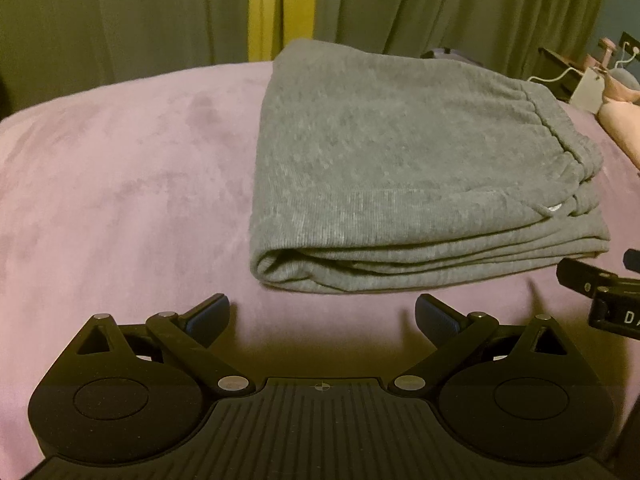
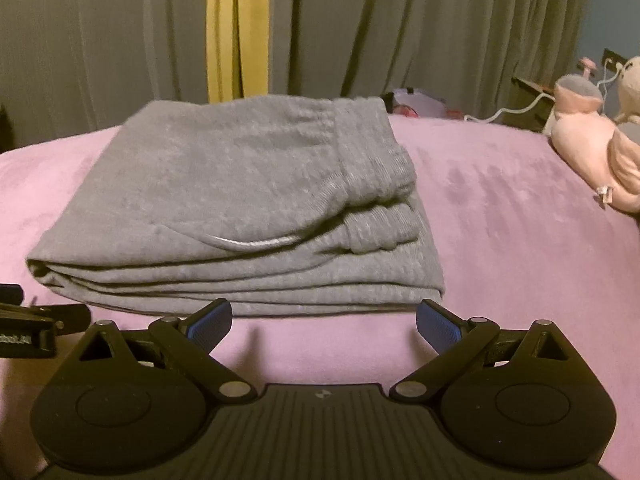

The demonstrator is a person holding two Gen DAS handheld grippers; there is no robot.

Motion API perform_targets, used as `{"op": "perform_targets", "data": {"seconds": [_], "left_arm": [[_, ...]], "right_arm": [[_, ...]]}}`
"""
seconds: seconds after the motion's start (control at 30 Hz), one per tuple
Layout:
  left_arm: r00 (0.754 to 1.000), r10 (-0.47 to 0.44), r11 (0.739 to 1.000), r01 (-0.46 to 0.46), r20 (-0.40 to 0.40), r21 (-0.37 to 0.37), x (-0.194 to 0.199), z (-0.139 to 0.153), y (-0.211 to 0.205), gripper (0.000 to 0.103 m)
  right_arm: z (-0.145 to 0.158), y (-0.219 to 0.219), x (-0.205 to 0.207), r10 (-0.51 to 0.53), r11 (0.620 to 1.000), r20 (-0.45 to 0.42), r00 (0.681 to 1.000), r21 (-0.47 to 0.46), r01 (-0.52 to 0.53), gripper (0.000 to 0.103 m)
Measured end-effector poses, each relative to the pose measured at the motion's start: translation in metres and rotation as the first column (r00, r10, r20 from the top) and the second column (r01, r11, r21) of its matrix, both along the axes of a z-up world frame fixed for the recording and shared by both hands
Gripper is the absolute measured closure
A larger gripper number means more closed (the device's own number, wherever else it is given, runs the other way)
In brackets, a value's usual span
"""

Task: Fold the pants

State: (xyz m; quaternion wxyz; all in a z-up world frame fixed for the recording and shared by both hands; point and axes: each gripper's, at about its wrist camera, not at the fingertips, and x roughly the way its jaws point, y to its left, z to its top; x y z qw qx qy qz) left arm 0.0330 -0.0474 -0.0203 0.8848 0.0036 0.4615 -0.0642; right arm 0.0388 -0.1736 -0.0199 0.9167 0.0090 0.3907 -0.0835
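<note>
While the folded pants point(image 1: 400, 184) lie ahead, both grippers hover level, jaws apart.

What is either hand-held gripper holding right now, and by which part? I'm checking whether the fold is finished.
Nothing. The left hand-held gripper and right hand-held gripper are both open and empty, short of the folded grey pants.

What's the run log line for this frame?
pants: folded stack on pink blanket | left gripper: open, empty | right gripper: open, empty
</note>
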Motion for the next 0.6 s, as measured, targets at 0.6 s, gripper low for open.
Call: {"op": "perform_targets", "data": {"seconds": [0.6], "left_arm": [[1.000, -0.019, 1.000, 0.019, -0.018, 0.001, 0.009, -0.011, 0.004, 0.001]], "right_arm": [[-0.013, 0.007, 0.020, -0.005, 1.000, -0.059, 0.998, -0.006, 0.005, 0.004]]}}
